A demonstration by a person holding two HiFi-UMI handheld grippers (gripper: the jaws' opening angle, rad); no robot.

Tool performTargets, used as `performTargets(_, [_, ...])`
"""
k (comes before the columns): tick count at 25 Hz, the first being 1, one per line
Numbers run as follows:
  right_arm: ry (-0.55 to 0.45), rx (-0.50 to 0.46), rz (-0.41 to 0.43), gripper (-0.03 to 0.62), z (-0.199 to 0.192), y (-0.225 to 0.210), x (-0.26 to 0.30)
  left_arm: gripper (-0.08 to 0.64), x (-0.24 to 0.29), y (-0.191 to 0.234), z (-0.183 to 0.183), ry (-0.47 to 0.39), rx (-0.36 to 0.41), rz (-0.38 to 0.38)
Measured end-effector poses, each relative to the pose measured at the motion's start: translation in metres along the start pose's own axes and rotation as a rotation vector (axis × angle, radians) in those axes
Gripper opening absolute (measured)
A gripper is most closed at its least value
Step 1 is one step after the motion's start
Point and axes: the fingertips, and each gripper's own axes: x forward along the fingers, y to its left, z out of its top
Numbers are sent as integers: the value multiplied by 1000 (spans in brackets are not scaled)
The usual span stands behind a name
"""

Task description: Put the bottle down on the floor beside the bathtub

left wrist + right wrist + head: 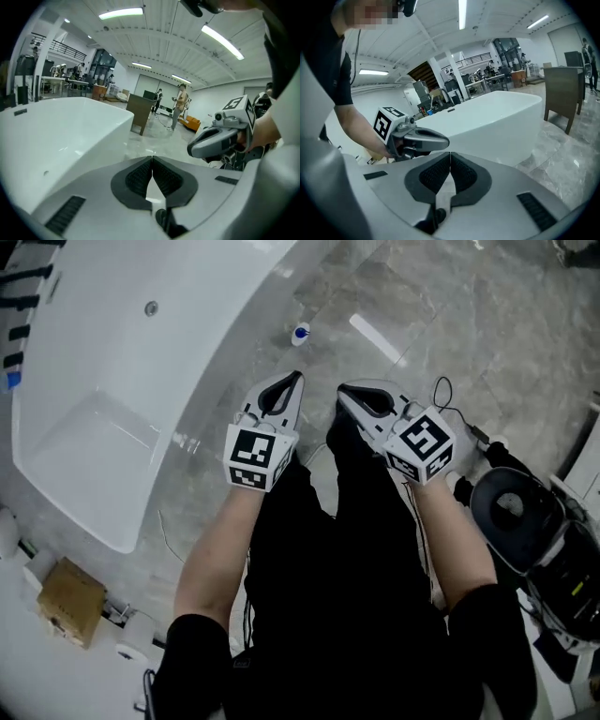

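A small blue-capped bottle (300, 334) sits on the veined grey floor (450, 296) beside a glossy white bathtub (112, 352). The left gripper (298, 377) and right gripper (341, 390) are closed and empty.

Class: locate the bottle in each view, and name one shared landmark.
Head view: bottle at top centre, on the floor just right of the bathtub.
Left gripper view: not in it; bathtub at left.
Right gripper view: not in it; bathtub at centre.
Shared landmark: the bathtub.
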Motion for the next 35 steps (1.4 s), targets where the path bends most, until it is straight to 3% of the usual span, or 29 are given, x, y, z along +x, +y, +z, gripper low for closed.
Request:
performTargets(8, [28,-34,63,29,63,101,-32,17,-133,-14,40,-43,9,58])
performTargets(19, [-54,-67,38,29,122,224,-76,17,-299,-30,110,-117,27,73])
performTargets(25, [-97,-78,4,29,143,246,-126,17,-332,-54,143,-144,13,90])
performTargets(30, [-189,-83,-23,29,161,246,-181,17,-344,-85,172,-151,14,136])
performTargets(35, [-290,-111,-32,29,173,241,-247,17,-347,-129,215,-225,28,176])
